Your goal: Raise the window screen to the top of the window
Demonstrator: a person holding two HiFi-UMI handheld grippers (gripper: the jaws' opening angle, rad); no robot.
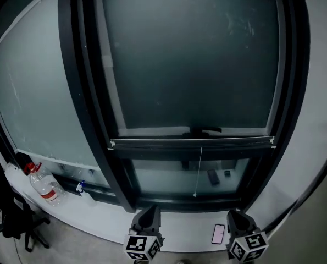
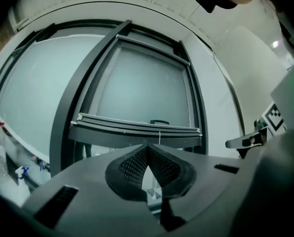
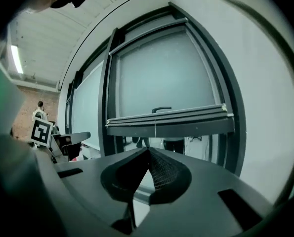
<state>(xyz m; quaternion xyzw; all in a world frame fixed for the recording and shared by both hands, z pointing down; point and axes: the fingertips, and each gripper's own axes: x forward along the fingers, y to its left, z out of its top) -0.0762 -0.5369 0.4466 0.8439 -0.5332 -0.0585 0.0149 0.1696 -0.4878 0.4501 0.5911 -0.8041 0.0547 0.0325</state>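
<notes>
The window screen [image 1: 190, 65] covers the upper part of the window. Its bottom bar [image 1: 192, 143] runs across the frame well above the sill [image 1: 97, 216], with a small handle [image 1: 205, 130] on it and a thin cord [image 1: 200, 169] hanging from its middle. Both tools are low in front of the window, apart from the bar: the left gripper [image 2: 147, 148] has its jaws pressed together on nothing, and so does the right gripper [image 3: 147, 152]. A clear bottle [image 1: 45, 187] lies on the sill at the left, and what looks like a pink phone [image 1: 218, 234] sits just beside the right gripper.
</notes>
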